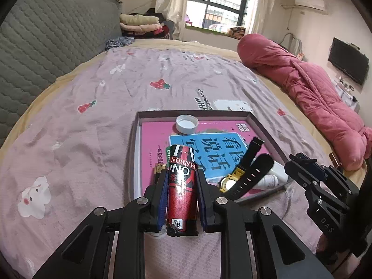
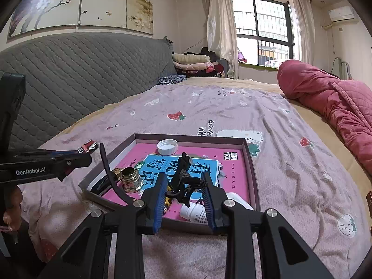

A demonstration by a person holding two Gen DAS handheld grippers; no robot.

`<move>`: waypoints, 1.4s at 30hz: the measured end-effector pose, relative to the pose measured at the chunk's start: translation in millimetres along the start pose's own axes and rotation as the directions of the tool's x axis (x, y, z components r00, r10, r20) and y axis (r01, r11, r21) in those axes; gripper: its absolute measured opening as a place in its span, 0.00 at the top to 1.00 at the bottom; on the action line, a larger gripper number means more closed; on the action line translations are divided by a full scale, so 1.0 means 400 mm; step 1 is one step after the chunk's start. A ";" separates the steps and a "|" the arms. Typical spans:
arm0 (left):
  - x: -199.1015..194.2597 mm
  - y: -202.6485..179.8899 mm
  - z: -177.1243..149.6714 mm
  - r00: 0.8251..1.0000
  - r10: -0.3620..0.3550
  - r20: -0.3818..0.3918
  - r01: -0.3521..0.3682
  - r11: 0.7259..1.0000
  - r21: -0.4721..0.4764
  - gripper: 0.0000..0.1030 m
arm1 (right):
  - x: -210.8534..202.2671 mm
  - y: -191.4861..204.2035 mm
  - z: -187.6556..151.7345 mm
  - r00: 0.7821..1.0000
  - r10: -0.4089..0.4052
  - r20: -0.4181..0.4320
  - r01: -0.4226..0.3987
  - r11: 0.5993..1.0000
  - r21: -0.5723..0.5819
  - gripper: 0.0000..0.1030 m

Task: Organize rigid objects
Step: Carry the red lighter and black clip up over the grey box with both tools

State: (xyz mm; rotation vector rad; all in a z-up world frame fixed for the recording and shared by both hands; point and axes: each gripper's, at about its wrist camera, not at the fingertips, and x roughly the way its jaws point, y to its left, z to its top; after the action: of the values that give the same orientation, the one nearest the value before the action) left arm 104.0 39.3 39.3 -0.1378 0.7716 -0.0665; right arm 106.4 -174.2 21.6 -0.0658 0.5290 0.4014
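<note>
My left gripper (image 1: 181, 174) is shut on a red and black can (image 1: 182, 186) and holds it at the near left edge of the shallow box tray (image 1: 137, 139). My right gripper (image 2: 184, 179) is shut on the black and yellow watch (image 2: 183, 181), lifted over the tray (image 2: 252, 169); its strap (image 2: 109, 169) curves out to the left. In the left wrist view the watch (image 1: 246, 172) hangs at the tray's right side. The tray holds a pink and blue book (image 1: 209, 153), a white cap (image 1: 187, 123), a white bottle (image 2: 196, 212) and a brass ink bottle (image 2: 131, 180).
The tray lies on a pink printed bedspread (image 1: 93, 116). A rolled pink quilt (image 1: 313, 97) lies along the right side. A grey quilted headboard (image 2: 81, 74) stands at the left, folded clothes (image 2: 193, 64) behind. The right gripper body (image 1: 325, 186) shows at the tray's right.
</note>
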 end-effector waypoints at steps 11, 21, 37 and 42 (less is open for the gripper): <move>-0.002 0.044 0.018 0.999 0.033 0.018 -0.033 0.999 -0.038 0.78 | 0.012 -0.006 0.024 0.999 0.000 0.038 0.001 1.000 -0.023 0.71; 0.050 0.023 -0.001 0.999 0.033 -0.017 -0.034 0.999 -0.012 0.78 | 0.039 0.022 0.029 0.999 0.019 0.037 -0.016 0.998 -0.068 0.71; 0.122 0.010 -0.021 0.997 0.043 -0.057 -0.042 0.999 0.008 0.78 | 0.074 0.020 0.023 0.999 0.034 0.012 -0.033 0.997 -0.074 0.71; 0.133 -0.001 -0.030 0.997 0.034 -0.066 -0.033 0.999 0.017 0.78 | 0.083 0.026 0.016 0.999 0.040 -0.004 -0.041 0.995 -0.091 0.71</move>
State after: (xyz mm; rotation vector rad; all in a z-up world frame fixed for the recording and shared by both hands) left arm 133.6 31.9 -5.9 -0.1082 0.8390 -0.0452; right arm 131.4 -151.7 11.0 -0.1434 0.5150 0.4650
